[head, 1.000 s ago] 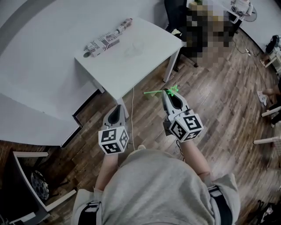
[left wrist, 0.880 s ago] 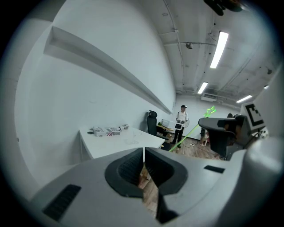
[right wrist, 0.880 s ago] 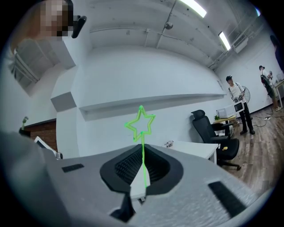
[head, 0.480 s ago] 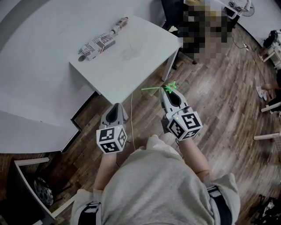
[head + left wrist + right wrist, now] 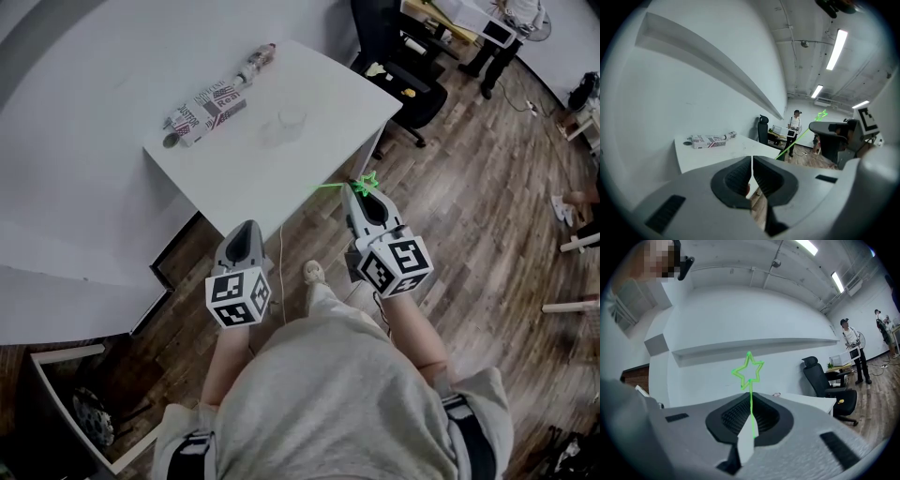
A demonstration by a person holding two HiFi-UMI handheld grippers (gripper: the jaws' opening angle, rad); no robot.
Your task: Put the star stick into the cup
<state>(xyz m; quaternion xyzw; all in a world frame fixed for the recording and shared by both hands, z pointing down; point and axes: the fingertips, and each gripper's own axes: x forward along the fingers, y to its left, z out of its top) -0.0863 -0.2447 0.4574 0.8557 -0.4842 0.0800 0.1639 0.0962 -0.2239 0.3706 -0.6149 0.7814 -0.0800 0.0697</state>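
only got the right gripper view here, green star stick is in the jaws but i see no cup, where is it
Observer: The clear cup sits on the white table, ahead and to the left of the right gripper that holds the green star stick.
Operator: anything else on that table
Observer: A box with newspaper-style print lies further back, left of the cup and apart from it.
Operator: and the left gripper
Observer: The left gripper has its jaws together with nothing between them.
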